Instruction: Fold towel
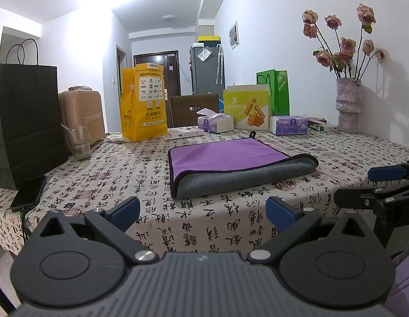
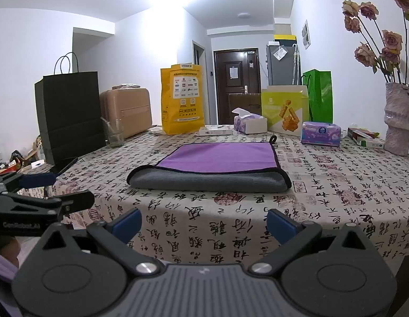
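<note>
Lying folded on the tabletop (image 1: 231,222) — towel (image 1: 238,166), purple face up, grey underside showing along the near rolled edge, small black loop at its far corner. Sitting at 12 o'clock from both cameras, well apart from either tool.

Hovering at the near tabletop edge: left hand-held gripper (image 1: 201,211), jaws spread wide, holding nothing. Right hand-held gripper (image 2: 203,223) hovering likewise, jaws spread wide, gripping nothing.

Standing beyond the towel — black paper bag (image 2: 69,116) at 10 o'clock, yellow bag (image 2: 182,100) at 11, vase (image 2: 398,119) of dried roses at 2.
</note>
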Tool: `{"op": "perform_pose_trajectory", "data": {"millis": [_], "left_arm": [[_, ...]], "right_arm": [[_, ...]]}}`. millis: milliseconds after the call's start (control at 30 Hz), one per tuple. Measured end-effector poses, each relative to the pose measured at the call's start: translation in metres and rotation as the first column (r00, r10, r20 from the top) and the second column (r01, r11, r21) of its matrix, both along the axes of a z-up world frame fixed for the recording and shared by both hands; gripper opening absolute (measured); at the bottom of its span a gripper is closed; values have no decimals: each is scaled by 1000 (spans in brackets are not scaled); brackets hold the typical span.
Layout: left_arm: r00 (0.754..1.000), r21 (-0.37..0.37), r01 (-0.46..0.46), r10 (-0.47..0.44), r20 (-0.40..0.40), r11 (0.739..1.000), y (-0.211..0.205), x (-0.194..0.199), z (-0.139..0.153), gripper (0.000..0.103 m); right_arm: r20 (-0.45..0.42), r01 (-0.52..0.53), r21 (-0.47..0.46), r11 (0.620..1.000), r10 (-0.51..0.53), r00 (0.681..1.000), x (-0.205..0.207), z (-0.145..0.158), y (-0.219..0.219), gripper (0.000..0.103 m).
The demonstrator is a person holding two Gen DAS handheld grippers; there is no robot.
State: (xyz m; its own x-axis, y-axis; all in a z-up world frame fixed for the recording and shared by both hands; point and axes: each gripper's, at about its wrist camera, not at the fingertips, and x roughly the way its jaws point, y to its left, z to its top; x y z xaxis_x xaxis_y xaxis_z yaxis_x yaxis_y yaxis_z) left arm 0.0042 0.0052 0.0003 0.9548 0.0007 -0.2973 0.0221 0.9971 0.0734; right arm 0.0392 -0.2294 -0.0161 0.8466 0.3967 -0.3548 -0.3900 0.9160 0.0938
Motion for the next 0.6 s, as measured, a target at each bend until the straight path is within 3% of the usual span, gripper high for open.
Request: {"op": "perform_pose_trajectory", "data": {"millis": [600], "left_arm": [[1000, 3, 1, -1, -4, 1000, -1, 0, -2, 103]], "right_arm": [[-9, -1, 3, 1000, 1, 1000, 0, -1, 1, 101]]}}
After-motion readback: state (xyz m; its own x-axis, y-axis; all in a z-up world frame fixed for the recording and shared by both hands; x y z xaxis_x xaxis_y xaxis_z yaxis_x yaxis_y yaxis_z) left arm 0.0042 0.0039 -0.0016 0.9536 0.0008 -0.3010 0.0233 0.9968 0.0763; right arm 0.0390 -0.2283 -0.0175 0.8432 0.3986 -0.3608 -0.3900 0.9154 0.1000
